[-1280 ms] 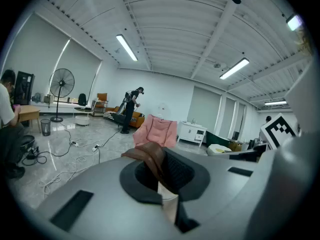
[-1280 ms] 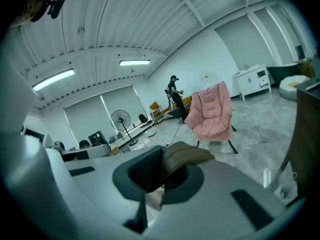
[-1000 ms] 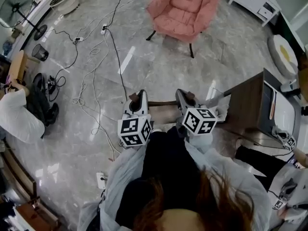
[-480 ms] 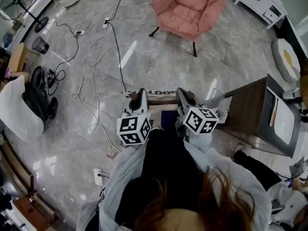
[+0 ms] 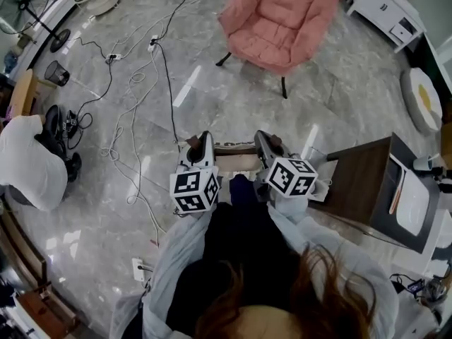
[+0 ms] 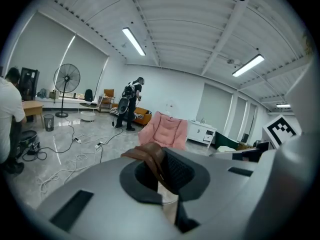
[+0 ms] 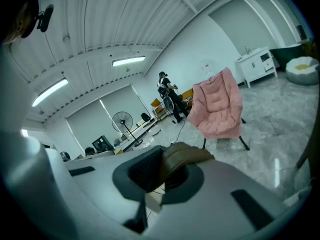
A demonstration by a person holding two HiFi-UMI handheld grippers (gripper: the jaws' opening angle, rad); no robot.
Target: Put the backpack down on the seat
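Both grippers are clamped on the backpack's brown strap (image 5: 236, 149), which runs straight across from one to the other. The left gripper (image 6: 157, 171) has its jaws closed on a fold of brown strap (image 6: 147, 154), and the right gripper (image 7: 160, 176) has its jaws closed on another fold of it (image 7: 187, 154). In the head view the left gripper (image 5: 201, 143) and right gripper (image 5: 267, 142) are side by side, close in front of the person's body. The backpack (image 5: 240, 189) hangs under them above the floor (image 5: 233, 97); only a dark blue piece of it shows between the two marker cubes. The pink chair (image 5: 282, 20) stands ahead on the floor, well apart from the backpack. Cables (image 5: 134, 97) trail over the floor to the left.
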